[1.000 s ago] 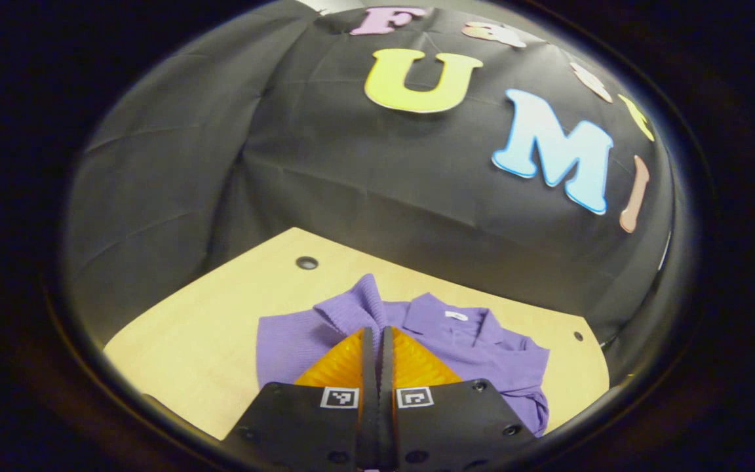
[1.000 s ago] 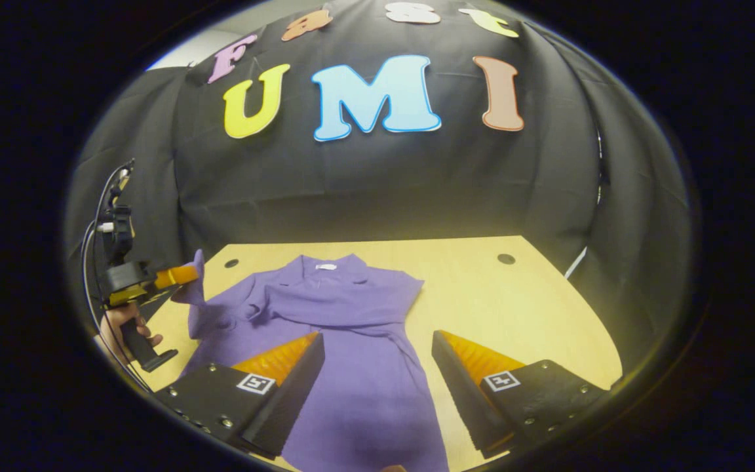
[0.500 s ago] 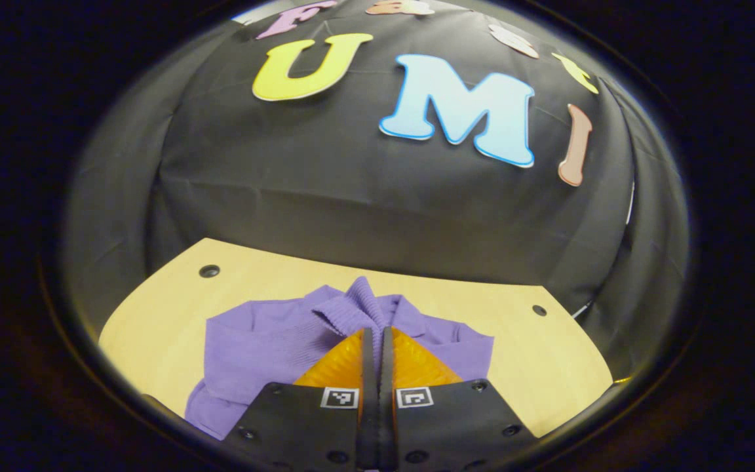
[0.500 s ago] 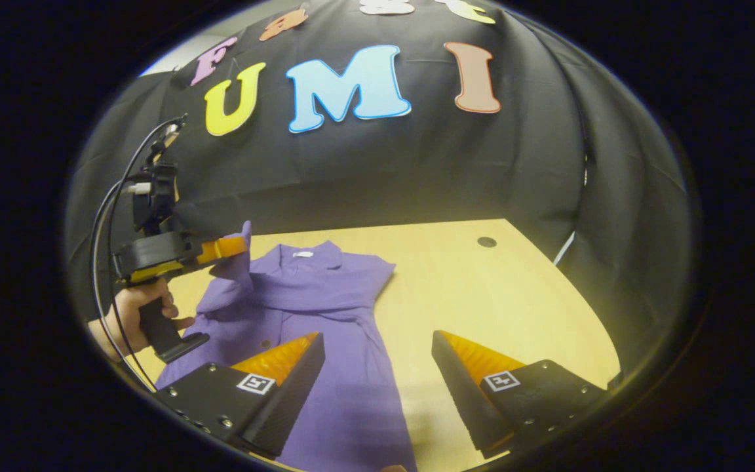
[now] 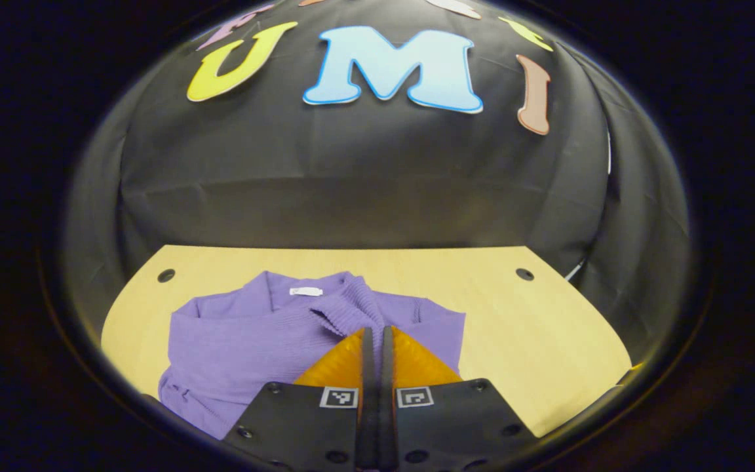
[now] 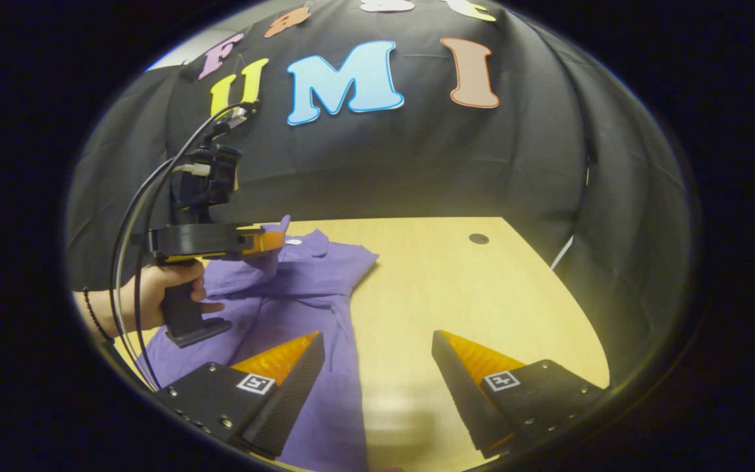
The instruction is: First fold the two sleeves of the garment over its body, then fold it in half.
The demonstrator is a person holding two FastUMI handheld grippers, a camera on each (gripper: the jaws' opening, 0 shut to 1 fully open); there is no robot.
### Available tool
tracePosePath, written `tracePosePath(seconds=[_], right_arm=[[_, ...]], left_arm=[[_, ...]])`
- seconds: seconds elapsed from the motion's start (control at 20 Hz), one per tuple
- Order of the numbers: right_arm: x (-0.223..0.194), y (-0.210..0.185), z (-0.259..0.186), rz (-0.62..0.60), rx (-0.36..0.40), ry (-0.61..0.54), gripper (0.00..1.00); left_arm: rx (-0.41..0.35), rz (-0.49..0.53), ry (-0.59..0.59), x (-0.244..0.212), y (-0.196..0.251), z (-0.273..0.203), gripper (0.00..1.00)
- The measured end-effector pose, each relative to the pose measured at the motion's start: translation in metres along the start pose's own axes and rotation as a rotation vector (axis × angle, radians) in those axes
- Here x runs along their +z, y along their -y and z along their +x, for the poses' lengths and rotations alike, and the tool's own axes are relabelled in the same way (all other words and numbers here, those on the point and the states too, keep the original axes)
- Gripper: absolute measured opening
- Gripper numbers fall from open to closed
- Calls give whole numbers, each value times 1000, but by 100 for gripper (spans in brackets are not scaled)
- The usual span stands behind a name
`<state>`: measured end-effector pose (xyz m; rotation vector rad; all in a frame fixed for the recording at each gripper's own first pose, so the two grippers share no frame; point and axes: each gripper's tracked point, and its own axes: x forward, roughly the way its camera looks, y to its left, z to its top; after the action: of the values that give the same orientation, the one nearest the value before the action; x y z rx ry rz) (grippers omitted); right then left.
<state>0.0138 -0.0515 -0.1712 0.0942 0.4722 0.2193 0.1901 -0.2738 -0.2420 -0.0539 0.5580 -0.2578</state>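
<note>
A purple collared garment [image 5: 253, 334] lies on the light wooden table [image 5: 528, 341]. My left gripper [image 5: 377, 331] is shut on a ribbed sleeve [image 5: 358, 305], holding it lifted above the garment's body. In the right gripper view that same left gripper [image 6: 272, 239], held by a hand [image 6: 154, 292], carries the sleeve end over the garment [image 6: 312, 288] near its collar. My right gripper [image 6: 377, 344] stands open low over the table, its fingers straddling the garment's right edge with nothing between them.
The black cloth wall closes the table's far side and both flanks. Small round holes [image 5: 524, 274] [image 5: 166, 275] sit near the table's back corners. Bare wood [image 6: 456, 288] extends right of the garment. A cable [image 6: 148, 190] loops from the left gripper.
My left gripper has carried the sleeve rightward, from the garment's left side to above its body near the collar. My right gripper stays open and has drifted slightly right.
</note>
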Motion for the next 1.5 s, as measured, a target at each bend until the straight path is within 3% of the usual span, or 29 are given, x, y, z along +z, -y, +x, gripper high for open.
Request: tracePosePath(seconds=[0.2, 0.45, 0.55, 0.65, 1.5], right_arm=[[-3, 8, -2, 9, -41, 0, 98], [-5, -1, -8, 8, -55, -3, 99], [-6, -5, -12, 10, -61, 9, 99], [-11, -11, -15, 21, -67, 15, 99], [-131, -53, -57, 25, -155, -182, 99]], left_arm=[[-84, 10, 4, 0, 20, -2, 14], [-128, 27, 57, 15, 24, -28, 79], [-126, 22, 66, 15, 15, -47, 84], [-107, 16, 73, 10, -3, -70, 100], [44, -49, -82, -157, -177, -272, 100]])
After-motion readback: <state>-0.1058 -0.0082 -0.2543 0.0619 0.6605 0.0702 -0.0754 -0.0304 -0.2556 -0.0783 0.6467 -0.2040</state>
